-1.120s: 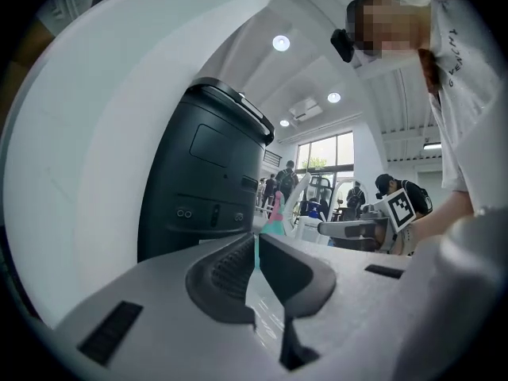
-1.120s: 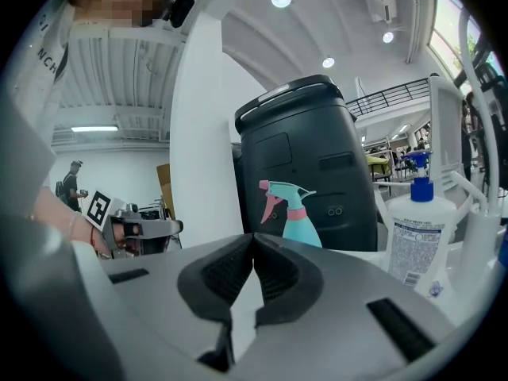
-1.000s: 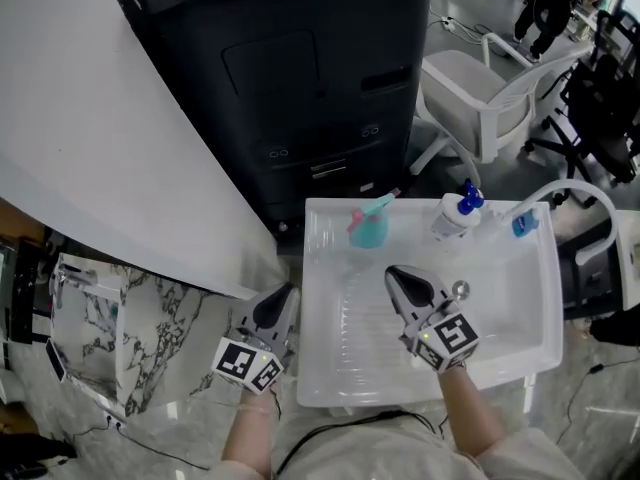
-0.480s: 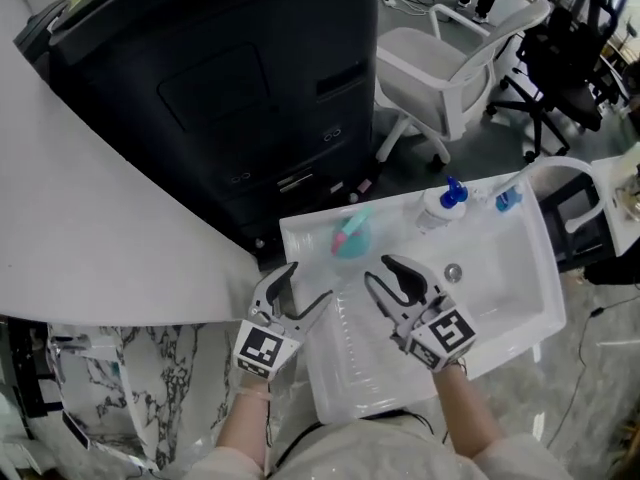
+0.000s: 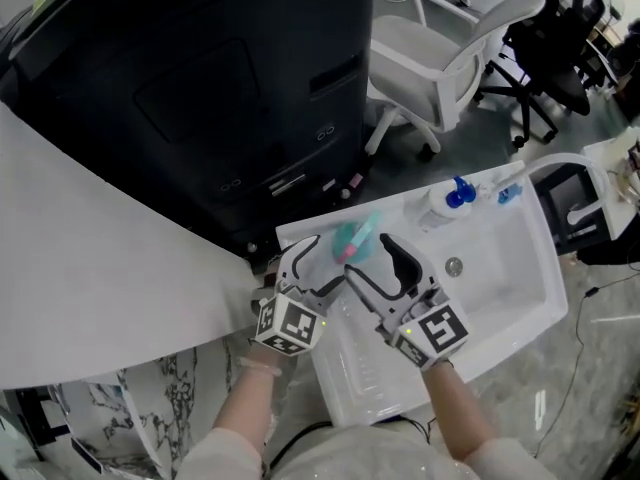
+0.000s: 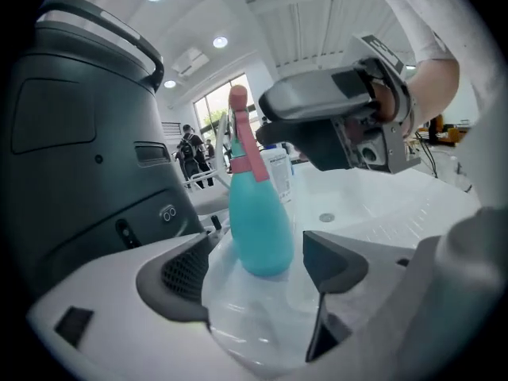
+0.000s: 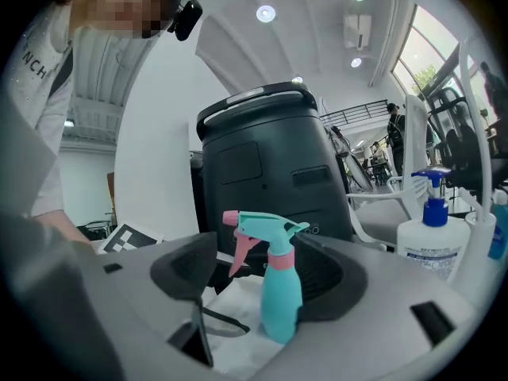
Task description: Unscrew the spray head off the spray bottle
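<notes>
A teal spray bottle (image 5: pixel 352 238) with a teal spray head (image 7: pixel 266 227) and a pink collar (image 6: pixel 246 162) stands upright at the far left corner of the white tray (image 5: pixel 500 298). My left gripper (image 5: pixel 318 266) is on its left and my right gripper (image 5: pixel 378 266) on its right, both just short of it. In the left gripper view the bottle (image 6: pixel 259 222) stands just beyond the gripper (image 6: pixel 258 267), whose jaws are opening, pads clear of it. In the right gripper view the bottle (image 7: pixel 282 300) stands ahead of the gripper (image 7: pixel 255 284), close to the right pad and untouched, and these jaws are opening too.
A white pump bottle with a blue head (image 5: pixel 447 200) and a small blue item (image 5: pixel 507 194) stand on the tray's far edge. A drain (image 5: pixel 454 266) sits in the tray floor. A large dark machine (image 5: pixel 220 98) rises behind the tray; white chair (image 5: pixel 430 58) beyond.
Both grippers have gone from shut to wide open and moved forward to either side of the teal bottle. The head view has shifted, so the tray sits at a tilt.
</notes>
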`<state>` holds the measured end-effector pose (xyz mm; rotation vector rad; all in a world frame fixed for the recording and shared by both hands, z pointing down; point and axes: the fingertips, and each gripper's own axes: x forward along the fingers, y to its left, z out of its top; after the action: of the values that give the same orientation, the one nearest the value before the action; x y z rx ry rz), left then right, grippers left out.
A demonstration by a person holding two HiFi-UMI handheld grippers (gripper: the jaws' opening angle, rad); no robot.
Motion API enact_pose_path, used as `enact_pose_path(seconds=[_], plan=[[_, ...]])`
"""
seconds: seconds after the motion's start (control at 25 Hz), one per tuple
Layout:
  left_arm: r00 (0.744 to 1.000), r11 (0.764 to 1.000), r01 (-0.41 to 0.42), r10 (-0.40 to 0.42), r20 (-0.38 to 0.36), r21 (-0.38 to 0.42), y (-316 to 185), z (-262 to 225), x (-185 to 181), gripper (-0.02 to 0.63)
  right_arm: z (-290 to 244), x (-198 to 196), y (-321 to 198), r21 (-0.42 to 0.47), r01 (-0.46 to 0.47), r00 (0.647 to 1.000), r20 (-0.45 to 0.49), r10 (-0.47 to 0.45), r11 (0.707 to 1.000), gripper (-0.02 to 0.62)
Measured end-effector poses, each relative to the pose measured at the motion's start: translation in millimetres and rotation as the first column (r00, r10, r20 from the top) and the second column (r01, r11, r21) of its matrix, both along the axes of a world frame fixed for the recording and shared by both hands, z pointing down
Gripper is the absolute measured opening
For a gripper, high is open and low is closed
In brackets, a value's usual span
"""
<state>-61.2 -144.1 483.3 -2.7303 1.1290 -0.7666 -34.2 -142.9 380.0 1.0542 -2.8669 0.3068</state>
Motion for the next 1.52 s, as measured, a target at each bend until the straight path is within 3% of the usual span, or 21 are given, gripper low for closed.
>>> enact_pose_path(seconds=[0.28, 0.6, 0.72, 1.04, 1.32, 1.52], plan=[[0.989, 0.991, -0.132, 0.130, 0.069, 0.021, -24.3, 4.3, 14.0, 0.363, 3.9, -9.9, -10.5, 0.024, -0.029, 0.999, -0.034, 0.030, 0.999, 0.307], [0.950, 0.962, -0.268, 0.256, 0.181, 0.049, -27.3, 2.4, 37.1, 0.368, 7.8, -10.6, -19.3, 0.063, -0.092, 0.991, -0.088, 0.097, 0.994, 0.307], [0.932, 0.951, -0.305, 0.287, 0.222, 0.052, -26.7, 3.6, 43.7, 0.368, 9.2, -9.2, -21.4, 0.079, -0.106, 0.988, -0.105, 0.114, 0.991, 0.276], [0.943, 0.959, -0.280, 0.265, 0.200, 0.048, -31.4, 4.5, 52.7, 0.376, 7.4, -3.4, -18.4, 0.113, -0.055, 0.993, -0.102, 0.067, 0.992, 0.262], [0.939, 0.949, -0.310, 0.294, 0.176, 0.066, -29.4, 3.0, 54.2, 0.377, 2.8, -3.7, -8.2, 0.112, 0.095, 0.995, -0.048, -0.090, 0.989, 0.258], [0.944, 0.957, -0.292, 0.286, 0.166, 0.007, -32.5, 5.5, 55.4, 0.376, 6.5, 2.7, -14.6, 0.063, 0.046, 0.999, -0.030, -0.044, 0.997, 0.265]])
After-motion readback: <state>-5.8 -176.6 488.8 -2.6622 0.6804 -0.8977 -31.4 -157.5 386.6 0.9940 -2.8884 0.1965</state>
